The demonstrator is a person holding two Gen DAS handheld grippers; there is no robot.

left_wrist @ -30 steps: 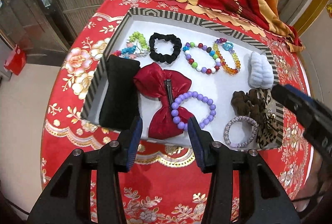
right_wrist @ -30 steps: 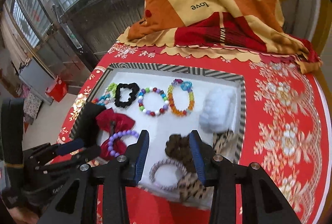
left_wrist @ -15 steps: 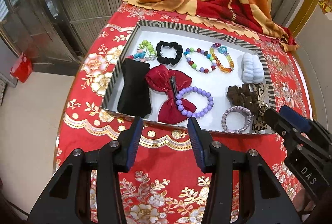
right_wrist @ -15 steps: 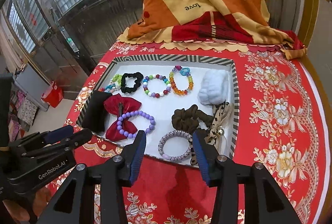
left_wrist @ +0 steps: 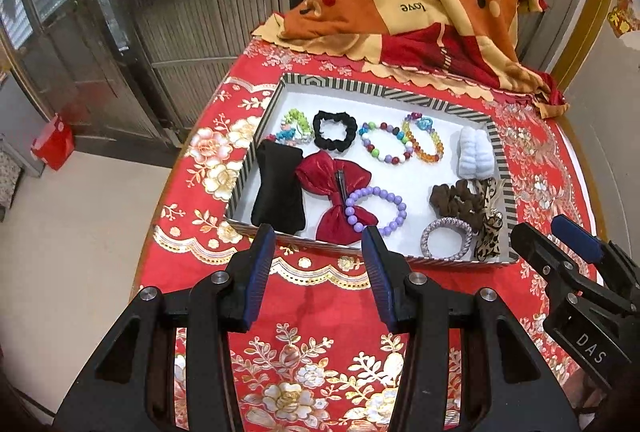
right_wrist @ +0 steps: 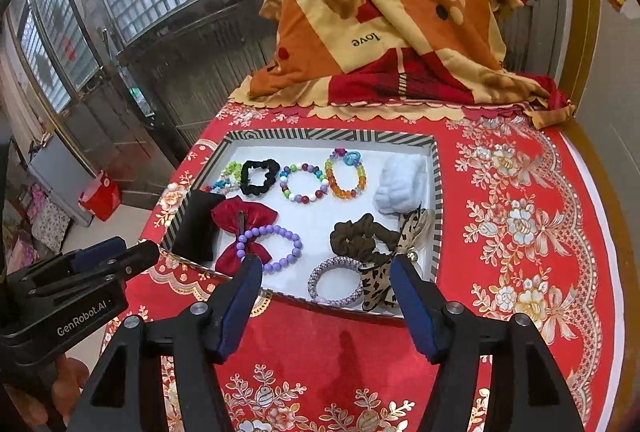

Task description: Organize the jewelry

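Observation:
A striped-rim tray [left_wrist: 400, 97] [right_wrist: 320, 135] on the red tablecloth holds jewelry and hair pieces: a red bow [left_wrist: 336, 188] [right_wrist: 244, 222], a purple bead bracelet [left_wrist: 376, 210] [right_wrist: 272, 246], a silver bracelet [left_wrist: 446, 242] [right_wrist: 335, 280], a brown scrunchie [left_wrist: 456, 202] [right_wrist: 360, 236], a black scrunchie [left_wrist: 335, 131], bead bracelets [left_wrist: 386, 143] and a white scrunchie [left_wrist: 474, 154] [right_wrist: 398, 184]. My left gripper [left_wrist: 318, 252] is open and empty, in front of the tray's near edge. My right gripper [right_wrist: 326, 282] is open and empty, also short of the near edge.
A black pad [left_wrist: 278, 188] leans on the tray's left side. A folded orange and red blanket [left_wrist: 412, 4] lies at the table's back. The table edge drops to the floor on the left. A metal gate [left_wrist: 180, 12] stands behind.
Both grippers have drawn back and up from the tray, toward me. The tray looks smaller and more tablecloth shows in front. Both stay open and empty.

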